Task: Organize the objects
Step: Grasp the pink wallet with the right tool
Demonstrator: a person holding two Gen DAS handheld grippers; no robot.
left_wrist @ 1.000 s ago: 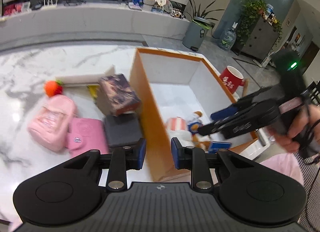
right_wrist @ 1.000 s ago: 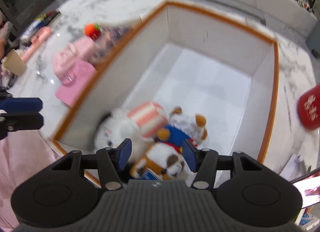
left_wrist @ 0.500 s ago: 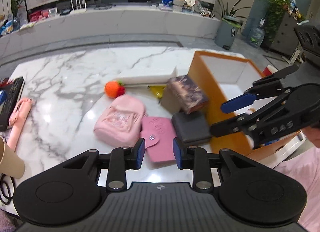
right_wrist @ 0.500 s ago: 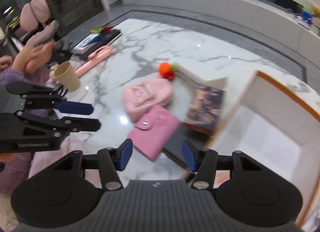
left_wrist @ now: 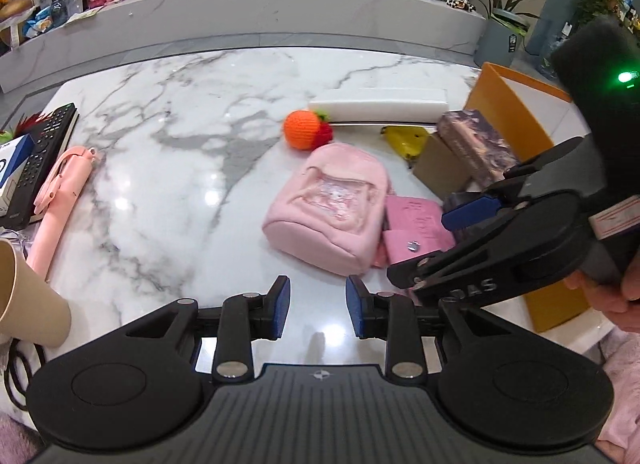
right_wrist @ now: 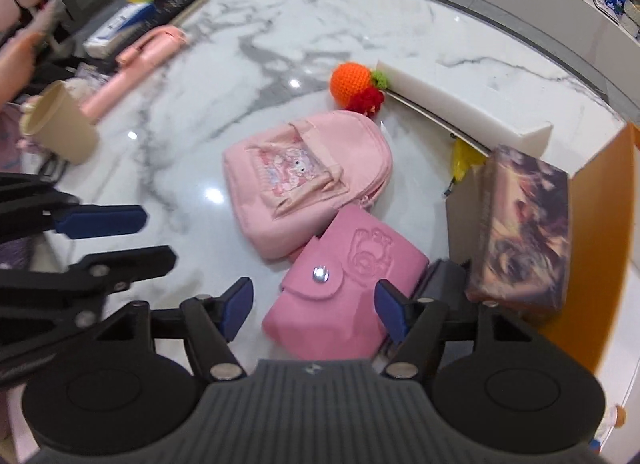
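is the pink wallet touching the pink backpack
Touching. The right wrist view shows the wallet with its upper corner pressed against the backpack, overlapping its lower edge with no marble showing between them.

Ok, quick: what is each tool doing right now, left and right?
Left tool: slightly open, nothing between its fingers.
Right tool: jaws opening, over the pink wallet, not gripping it.

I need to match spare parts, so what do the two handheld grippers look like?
Both are black plastic. The left gripper and right gripper each have two round housings, a ribbed grey centre plate with a small emblem, silver pivot screws and blue finger pads. From the side, the right one shows white lettering, a red-and-white label and a green light. A fuzzy pink sleeve shows.
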